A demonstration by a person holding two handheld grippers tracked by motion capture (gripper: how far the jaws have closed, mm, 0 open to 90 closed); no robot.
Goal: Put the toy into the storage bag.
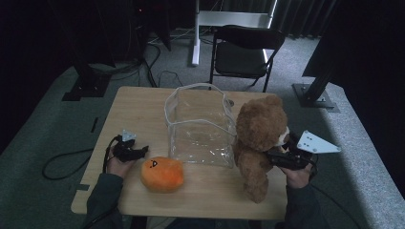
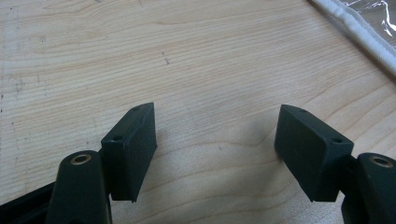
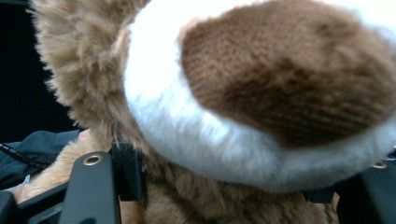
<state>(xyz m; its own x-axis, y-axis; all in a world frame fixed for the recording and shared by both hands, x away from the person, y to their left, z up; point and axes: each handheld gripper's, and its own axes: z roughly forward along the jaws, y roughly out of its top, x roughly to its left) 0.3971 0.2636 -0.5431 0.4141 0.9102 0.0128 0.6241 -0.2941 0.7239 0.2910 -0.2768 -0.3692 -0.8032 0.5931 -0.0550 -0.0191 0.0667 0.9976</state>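
While your right gripper [image 1: 273, 156] clamps the brown plush teddy bear [image 1: 258, 138] upright at the table's right, just beside the clear plastic zip bag [image 1: 200, 125], your left gripper [image 1: 142, 151] rests released on the wooden table [image 1: 138, 107], near the orange plush toy [image 1: 162, 174].

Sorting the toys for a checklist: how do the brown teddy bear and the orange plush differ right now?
The teddy bear is brown, taller and upright; the orange plush is a low, round blob lying on the table. The right gripper grips the bear; the plush lies free beside the open left gripper. Both are soft toys.
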